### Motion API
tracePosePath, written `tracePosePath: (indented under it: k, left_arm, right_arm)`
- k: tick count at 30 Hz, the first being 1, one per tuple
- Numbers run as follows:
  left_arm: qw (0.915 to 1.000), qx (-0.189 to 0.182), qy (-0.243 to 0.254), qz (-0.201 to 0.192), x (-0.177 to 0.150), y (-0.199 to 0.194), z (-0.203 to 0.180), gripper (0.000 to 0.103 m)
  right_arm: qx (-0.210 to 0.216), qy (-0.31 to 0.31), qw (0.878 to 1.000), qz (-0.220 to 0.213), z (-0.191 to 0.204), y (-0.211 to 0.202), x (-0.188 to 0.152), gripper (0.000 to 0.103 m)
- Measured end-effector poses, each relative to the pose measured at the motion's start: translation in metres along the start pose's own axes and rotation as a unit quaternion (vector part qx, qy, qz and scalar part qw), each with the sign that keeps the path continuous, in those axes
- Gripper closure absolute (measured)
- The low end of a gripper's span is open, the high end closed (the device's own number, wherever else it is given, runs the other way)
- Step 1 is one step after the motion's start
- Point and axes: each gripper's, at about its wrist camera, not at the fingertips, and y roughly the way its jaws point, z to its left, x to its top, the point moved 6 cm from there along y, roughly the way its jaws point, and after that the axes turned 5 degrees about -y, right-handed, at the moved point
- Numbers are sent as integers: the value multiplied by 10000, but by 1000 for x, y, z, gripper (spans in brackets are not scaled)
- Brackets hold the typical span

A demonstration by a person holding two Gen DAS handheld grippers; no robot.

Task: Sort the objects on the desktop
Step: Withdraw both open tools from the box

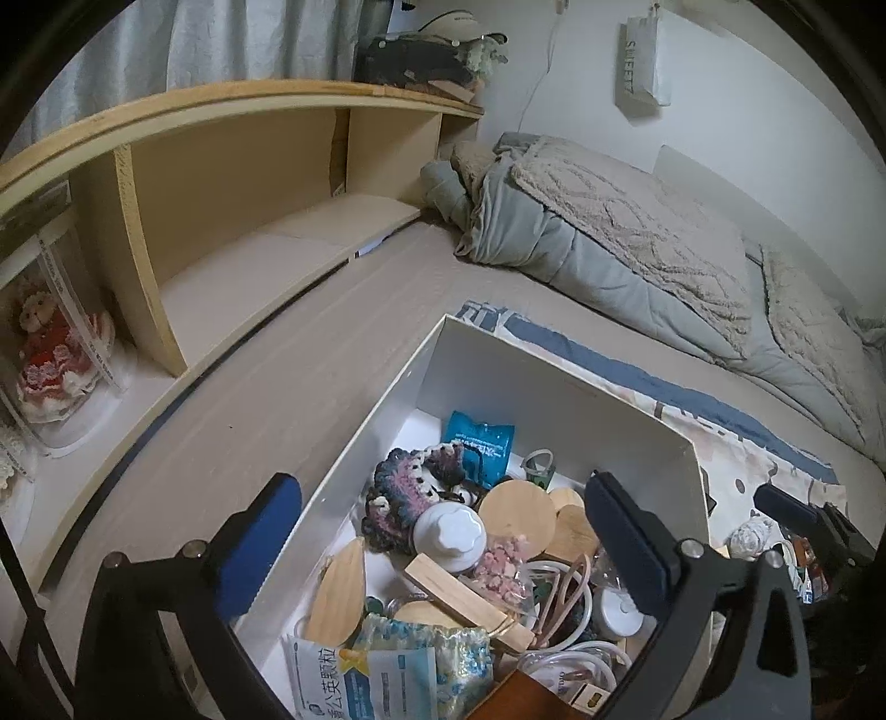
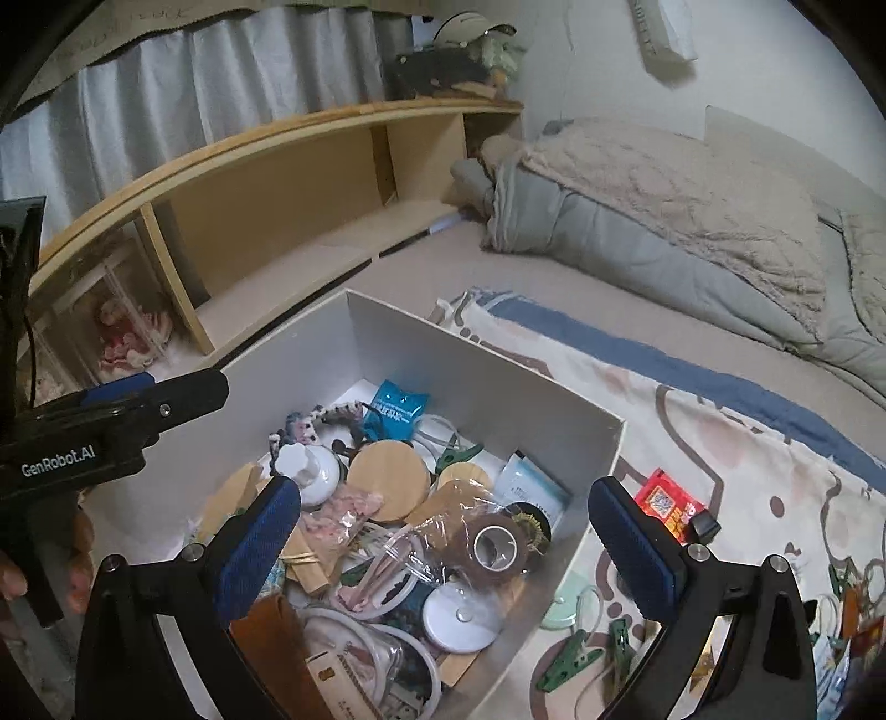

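White box (image 2: 421,354) holds wooden lids (image 2: 387,479), tape roll (image 2: 495,545); both claws gape, empty.

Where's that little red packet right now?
In the right wrist view, the red packet lies outside the white box, on the patterned cloth to the box's right, beside a black clip.

We are in a bedroom of a home. We see a bed (image 1: 332,343) with a bare beige mattress surface, and a rumpled grey-green quilt (image 1: 637,243) with a fleecy blanket heaped along the white wall. A low wooden shelf unit (image 1: 232,183) runs beside the bed under pale curtains (image 1: 194,39); a cap and clutter sit on top of it, and a doll in a red dress (image 1: 47,354) stands in a clear case in one compartment. A patterned cloth (image 2: 720,432) lies spread on the mattress beside a white box (image 2: 421,354) of household oddments.
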Motion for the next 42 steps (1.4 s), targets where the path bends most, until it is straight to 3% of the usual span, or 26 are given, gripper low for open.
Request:
tracePosePath:
  k: [26,39,42]
  left_arm:
    - [9947,-301,581,-793,-6,-113,-37,0]
    - [9896,-563,718,-1112,-28,-172,-55,0]
    - [9886,-473,755,-1214,-34,-183,-56,0]
  right_arm:
    - [-580,25,9958,-713,-8,-124,-3,0]
    - [-827,-61,9909,-1056,-4,-184,-22,0]
    - [-848,-8,9898,-1141,-5,-197,-27,0]
